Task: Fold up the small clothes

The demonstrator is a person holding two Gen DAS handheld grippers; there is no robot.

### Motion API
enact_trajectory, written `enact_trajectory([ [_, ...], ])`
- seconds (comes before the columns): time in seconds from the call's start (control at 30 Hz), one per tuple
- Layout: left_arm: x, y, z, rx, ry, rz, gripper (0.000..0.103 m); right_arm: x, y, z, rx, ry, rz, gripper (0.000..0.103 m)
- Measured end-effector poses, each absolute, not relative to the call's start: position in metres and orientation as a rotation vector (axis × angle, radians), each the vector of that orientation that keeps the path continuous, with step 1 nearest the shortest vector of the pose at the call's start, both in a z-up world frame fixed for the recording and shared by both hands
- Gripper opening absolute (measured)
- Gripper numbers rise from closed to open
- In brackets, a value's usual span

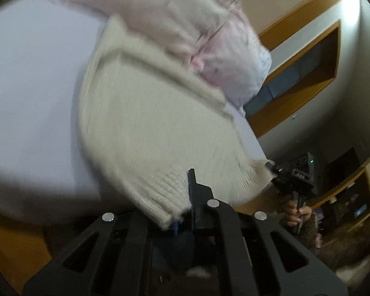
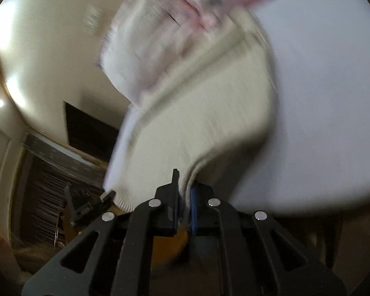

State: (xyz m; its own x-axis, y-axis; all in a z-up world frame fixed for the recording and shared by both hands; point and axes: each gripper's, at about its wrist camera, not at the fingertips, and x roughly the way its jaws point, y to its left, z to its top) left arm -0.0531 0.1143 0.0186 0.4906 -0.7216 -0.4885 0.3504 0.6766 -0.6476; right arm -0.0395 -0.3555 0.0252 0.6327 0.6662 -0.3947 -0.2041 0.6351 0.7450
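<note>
A cream knit sweater (image 1: pixel 148 123) lies stretched over a white table (image 1: pixel 32 86). My left gripper (image 1: pixel 185 197) is shut on one corner of its ribbed hem. My right gripper (image 2: pixel 183 190) is shut on the other hem corner; the sweater (image 2: pixel 209 113) rises from it, blurred by motion. In the left wrist view the right gripper (image 1: pixel 283 180) shows at the hem's far corner, with a hand on its handle. The left gripper (image 2: pixel 91 202) shows at lower left in the right wrist view. A pink and white garment (image 1: pixel 209 37) lies over the sweater's far end, also in the right wrist view (image 2: pixel 155 49).
The white table (image 2: pixel 320 98) fills one side of each view. Wooden wall shelves (image 1: pixel 308 74) and a cluttered shelf unit (image 1: pixel 345 197) stand beyond the table. A dark opening (image 2: pixel 86 128) and stacked items (image 2: pixel 44 185) show on the room's other side.
</note>
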Motion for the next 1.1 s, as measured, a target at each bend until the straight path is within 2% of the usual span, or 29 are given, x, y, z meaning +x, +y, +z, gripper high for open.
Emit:
enact_trajectory([
  [0.13,0.021,0.109,0.069,-0.397,0.688,-0.568,0.006,0.031,-0.365,0.072,0.698,0.569,0.519,0.007],
  [0.2,0.080,0.104,0.080,-0.368,0.650,-0.480,0.006,0.084,-0.373,0.077,0.727,0.527,0.449,0.007],
  [0.4,0.241,0.079,0.049,-0.329,0.764,-0.279,0.005,0.195,-0.398,0.017,0.849,0.628,0.170,0.007],
  [0.53,0.267,0.075,0.028,-0.331,0.839,-0.251,0.006,0.225,-0.393,-0.007,0.869,0.703,0.107,0.010],
  [0.57,0.265,0.078,0.028,-0.335,0.841,-0.268,0.006,0.227,-0.391,-0.006,0.859,0.707,0.110,0.017],
  [0.6,0.261,0.081,0.030,-0.340,0.843,-0.282,0.012,0.230,-0.389,-0.004,0.850,0.707,0.122,0.031],
  [0.63,0.253,0.087,0.035,-0.345,0.840,-0.287,0.027,0.230,-0.388,0.000,0.842,0.695,0.136,0.040],
  [0.67,0.245,0.093,0.040,-0.342,0.829,-0.273,0.040,0.226,-0.386,0.006,0.827,0.674,0.130,0.063],
  [0.7,0.237,0.099,0.046,-0.339,0.808,-0.261,0.067,0.222,-0.386,0.013,0.811,0.650,0.111,0.088],
  [0.73,0.221,0.110,0.055,-0.337,0.766,-0.252,0.085,0.215,-0.385,0.023,0.788,0.599,0.090,0.095],
  [0.8,0.204,0.126,0.062,-0.339,0.742,-0.242,0.087,0.202,-0.384,0.030,0.758,0.552,0.110,0.098],
  [0.9,0.193,0.143,0.046,-0.373,0.836,-0.252,0.087,0.188,-0.385,0.031,0.753,0.555,0.141,0.098],
  [1.1,0.189,0.135,-0.003,-0.430,0.982,-0.263,0.068,0.177,-0.377,0.027,0.752,0.602,0.199,0.098],
])
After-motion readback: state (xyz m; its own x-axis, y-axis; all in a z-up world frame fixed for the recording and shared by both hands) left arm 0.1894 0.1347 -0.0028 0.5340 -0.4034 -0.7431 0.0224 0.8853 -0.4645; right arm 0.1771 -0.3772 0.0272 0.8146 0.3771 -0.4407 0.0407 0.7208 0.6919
